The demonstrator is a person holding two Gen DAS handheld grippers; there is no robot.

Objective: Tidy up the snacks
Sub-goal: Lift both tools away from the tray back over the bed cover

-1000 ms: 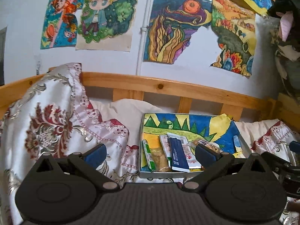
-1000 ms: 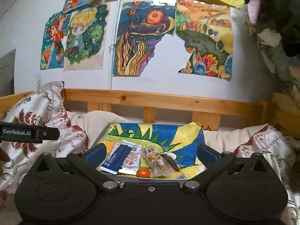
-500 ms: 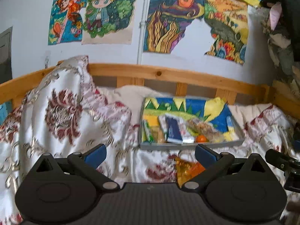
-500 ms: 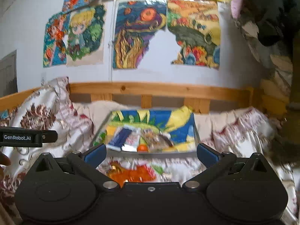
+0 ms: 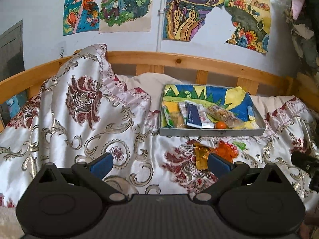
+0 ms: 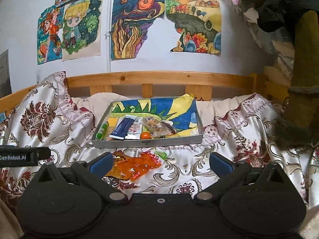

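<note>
A grey tray [image 5: 211, 133] [image 6: 147, 143] lined with a colourful drawing sits on the bed. It holds a dark blue packet [image 5: 193, 115] [image 6: 121, 128], a green tube [image 5: 167, 116] [image 6: 102, 132], a small orange [image 5: 221, 125] [image 6: 145, 135], a clear bag of snacks [image 5: 221, 114] [image 6: 157, 127] and other wrappers. An orange bag [image 5: 226, 151] [image 6: 137, 166] and a gold wrapper [image 5: 201, 156] [image 6: 117, 159] lie on the blanket in front of the tray. My left gripper [image 5: 159, 164] and right gripper [image 6: 160, 162] are open and empty, held back from the tray.
A floral satin blanket [image 5: 83, 107] [image 6: 249, 139] is bunched high at the left. A wooden bed rail [image 5: 199, 63] [image 6: 159, 77] runs behind the tray. Drawings hang on the wall. Dark clothes [image 6: 279, 10] hang at the right.
Both grippers have pulled back from the tray. The tray now looks farther away, and the orange bag and gold wrapper on the blanket have come into view.
</note>
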